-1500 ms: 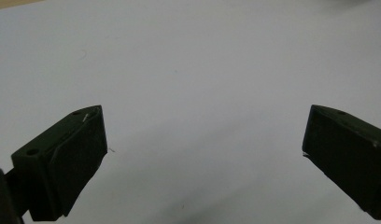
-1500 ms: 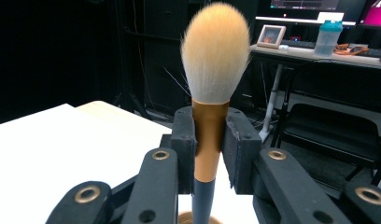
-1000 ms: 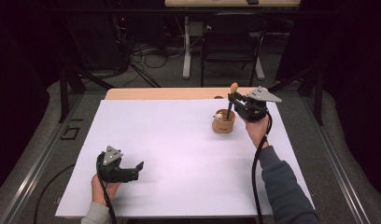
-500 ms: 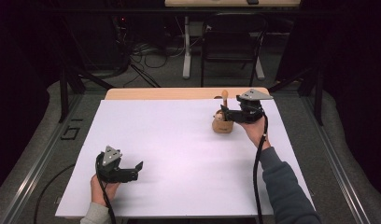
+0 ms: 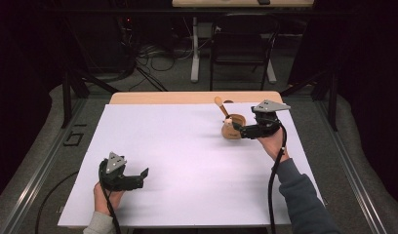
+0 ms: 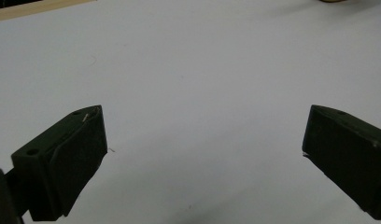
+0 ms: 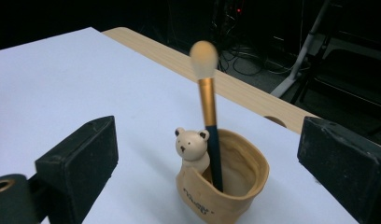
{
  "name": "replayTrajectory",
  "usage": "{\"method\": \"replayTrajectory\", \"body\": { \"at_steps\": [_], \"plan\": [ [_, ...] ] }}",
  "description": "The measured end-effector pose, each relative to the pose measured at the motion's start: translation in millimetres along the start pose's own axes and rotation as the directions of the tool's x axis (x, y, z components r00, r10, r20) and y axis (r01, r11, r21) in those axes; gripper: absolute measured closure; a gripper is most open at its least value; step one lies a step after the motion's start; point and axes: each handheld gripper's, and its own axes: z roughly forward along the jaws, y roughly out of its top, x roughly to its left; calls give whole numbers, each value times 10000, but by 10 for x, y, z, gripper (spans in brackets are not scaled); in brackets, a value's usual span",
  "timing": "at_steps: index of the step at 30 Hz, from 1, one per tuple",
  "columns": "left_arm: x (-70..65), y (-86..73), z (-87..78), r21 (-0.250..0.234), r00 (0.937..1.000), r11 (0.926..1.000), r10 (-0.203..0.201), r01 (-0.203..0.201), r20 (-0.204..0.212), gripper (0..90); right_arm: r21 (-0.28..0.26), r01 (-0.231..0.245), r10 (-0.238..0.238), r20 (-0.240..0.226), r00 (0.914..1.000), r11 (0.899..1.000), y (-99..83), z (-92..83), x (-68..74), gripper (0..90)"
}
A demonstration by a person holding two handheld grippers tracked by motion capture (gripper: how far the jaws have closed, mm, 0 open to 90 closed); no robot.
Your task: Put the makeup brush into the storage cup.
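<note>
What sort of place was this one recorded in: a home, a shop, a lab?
Most likely a lab or recording room, not a home. The table is covered by a plain white sheet, dark curtains close it in, and cables trail on the floor behind, near a black chair.

The cup (image 5: 233,127) sits on the counter (image 5: 187,161) at the far right. The brush (image 7: 210,122) stands in the cup. The right gripper (image 5: 238,130) is just right of the cup. The left gripper (image 5: 144,176) is near the front left.
</note>
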Motion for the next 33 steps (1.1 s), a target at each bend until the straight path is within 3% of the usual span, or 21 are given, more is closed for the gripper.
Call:
{"method": "replayTrajectory", "body": {
  "at_steps": [18,23,27,33],
  "plan": [
    [-30,10,-28,-188,9998,9997,182,-181,41,1,-571,346,-366,-335,9988,9978,-128,-299,255,0],
    [-23,10,-45,-310,9997,9993,229,-225,113,1,-1130,716,-714,56,9974,9910,-163,-423,349,0],
    [-18,14,-77,-456,9995,9985,296,-299,-75,1,-1478,840,-835,100,9965,9854,-186,-536,415,0],
    [-26,20,-135,-766,9995,9966,316,-314,11,1,-1917,868,-861,121,9962,9776,-246,-691,502,0]
  ]
}}
